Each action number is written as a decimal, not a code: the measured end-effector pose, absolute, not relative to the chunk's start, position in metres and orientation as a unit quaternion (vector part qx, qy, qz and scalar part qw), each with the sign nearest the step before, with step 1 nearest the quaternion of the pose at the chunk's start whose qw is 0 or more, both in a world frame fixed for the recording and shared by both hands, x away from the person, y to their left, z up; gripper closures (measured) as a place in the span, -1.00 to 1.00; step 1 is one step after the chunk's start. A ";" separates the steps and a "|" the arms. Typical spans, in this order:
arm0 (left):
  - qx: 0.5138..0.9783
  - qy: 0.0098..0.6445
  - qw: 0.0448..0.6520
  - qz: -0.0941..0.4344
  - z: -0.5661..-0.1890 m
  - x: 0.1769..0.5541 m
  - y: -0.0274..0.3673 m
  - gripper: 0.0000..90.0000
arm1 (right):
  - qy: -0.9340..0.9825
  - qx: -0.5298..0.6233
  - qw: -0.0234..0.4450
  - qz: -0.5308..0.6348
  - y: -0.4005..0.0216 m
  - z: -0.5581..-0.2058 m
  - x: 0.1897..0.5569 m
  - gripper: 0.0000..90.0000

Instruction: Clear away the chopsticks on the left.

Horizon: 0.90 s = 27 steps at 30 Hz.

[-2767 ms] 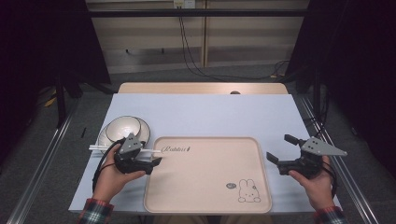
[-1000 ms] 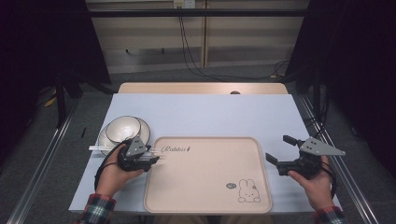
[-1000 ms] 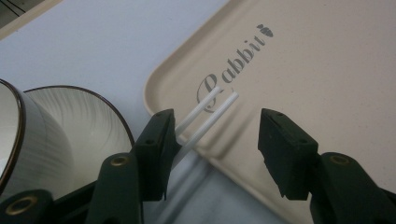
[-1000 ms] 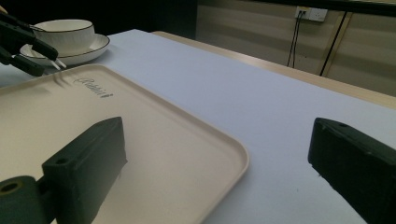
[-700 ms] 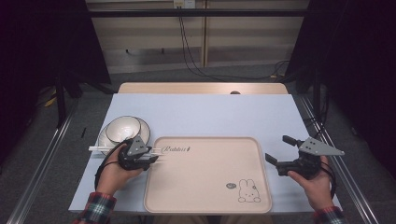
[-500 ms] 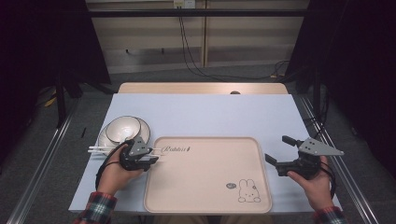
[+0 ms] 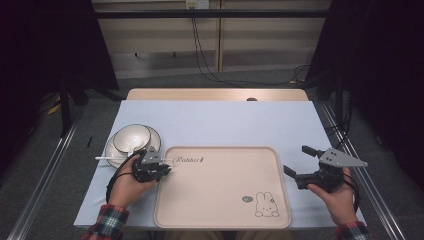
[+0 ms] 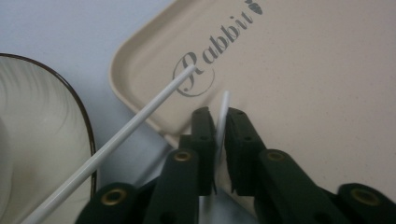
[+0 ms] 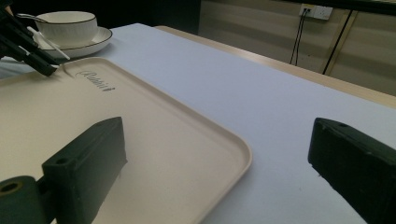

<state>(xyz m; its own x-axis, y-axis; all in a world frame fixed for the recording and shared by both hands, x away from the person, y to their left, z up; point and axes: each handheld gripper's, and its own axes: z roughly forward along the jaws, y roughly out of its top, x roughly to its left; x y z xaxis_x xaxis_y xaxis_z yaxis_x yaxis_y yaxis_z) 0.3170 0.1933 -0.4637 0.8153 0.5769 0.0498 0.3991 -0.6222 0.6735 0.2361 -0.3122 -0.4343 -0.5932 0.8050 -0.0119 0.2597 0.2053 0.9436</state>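
Two thin white chopsticks (image 8: 140,116) lie across the near left corner of the beige "Rabbit" tray (image 7: 222,200), beside a white bowl (image 7: 131,137) on its plate (image 7: 112,152). My left gripper (image 7: 165,169) sits at that corner. Its jaws have just been closing, and they now pinch one chopstick (image 8: 224,100) between the pads, as the left gripper (image 8: 219,126) view shows. The other chopstick rests free to the left of the jaws. My right gripper (image 7: 297,160) is held at the tray's right edge, open and empty; the right gripper (image 9: 219,140) view looks across the tray (image 9: 154,135).
The tray lies on a pale blue mat (image 7: 230,122) over a wooden table. The bowl (image 9: 65,25) and plate stand at the mat's left side. Metal rails (image 7: 47,185) run along both sides of the table, and cables (image 7: 200,55) hang at the back wall.
The left gripper's jaws have closed onto one white chopstick at the tray corner. Neither hand has shifted, and the right gripper stays open.
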 end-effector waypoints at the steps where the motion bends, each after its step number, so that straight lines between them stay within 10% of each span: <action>1: 0.889 0.288 0.336 0.121 -0.461 0.317 0.193 0.92 | 0.729 0.365 0.267 0.515 -0.312 -0.435 0.236 -0.92; 27: 0.711 0.398 0.567 0.120 -0.369 0.311 0.210 0.95 | 0.725 0.368 0.268 0.517 -0.313 -0.434 0.236 -0.97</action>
